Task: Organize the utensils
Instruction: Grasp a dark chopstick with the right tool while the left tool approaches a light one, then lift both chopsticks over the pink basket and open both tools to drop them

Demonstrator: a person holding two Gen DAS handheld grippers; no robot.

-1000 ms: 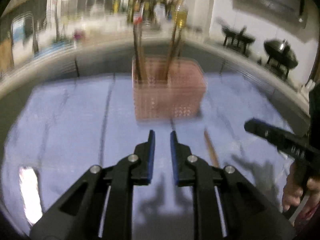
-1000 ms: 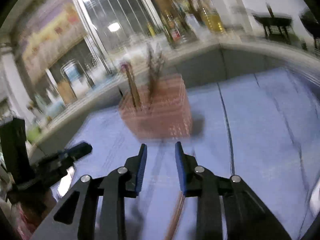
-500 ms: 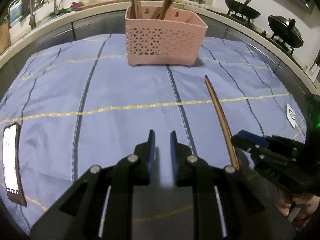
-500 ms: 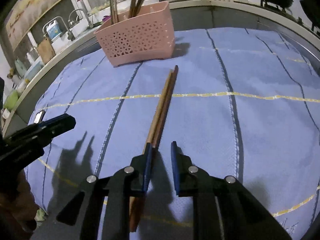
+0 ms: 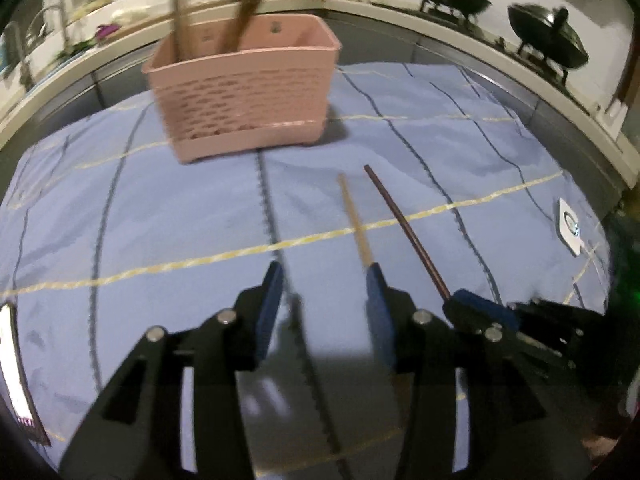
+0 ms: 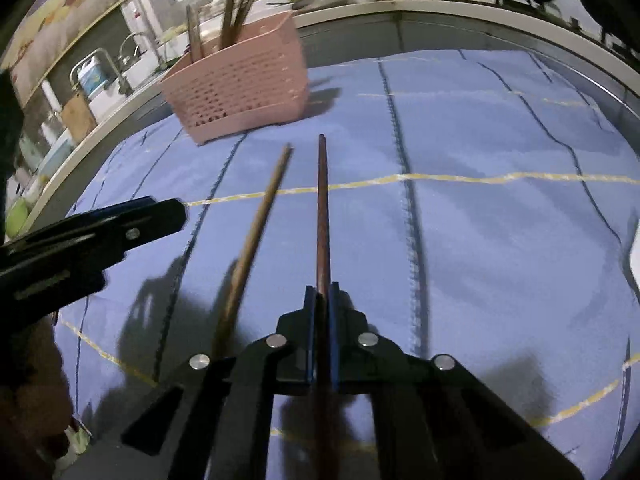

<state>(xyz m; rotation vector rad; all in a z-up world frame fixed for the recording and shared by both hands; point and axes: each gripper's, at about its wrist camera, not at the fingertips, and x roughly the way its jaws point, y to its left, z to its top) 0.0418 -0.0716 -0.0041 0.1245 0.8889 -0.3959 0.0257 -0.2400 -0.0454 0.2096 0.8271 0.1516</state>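
Observation:
A pink perforated utensil basket [image 5: 244,88] stands at the far side of the blue cloth, with several chopsticks upright in it; it also shows in the right wrist view [image 6: 240,84]. My right gripper [image 6: 321,300] is shut on a dark brown chopstick [image 6: 322,208] that points toward the basket. A lighter chopstick [image 6: 256,232] lies on the cloth just left of it. My left gripper [image 5: 324,284] is open, and the light chopstick [image 5: 354,220] runs under its right finger. The dark chopstick [image 5: 404,232] and my right gripper [image 5: 480,312] show at the right in the left wrist view.
The blue striped cloth [image 5: 160,220] covers the counter. A phone [image 5: 16,380] lies at its left edge and a white tag [image 5: 570,228] at the right. Woks [image 5: 548,40] stand on the stove behind. A sink and bottles [image 6: 96,76] are at the left.
My right gripper has shut on the dark chopstick and parted it from the light one. My left gripper has opened wide and moved beside the light chopstick.

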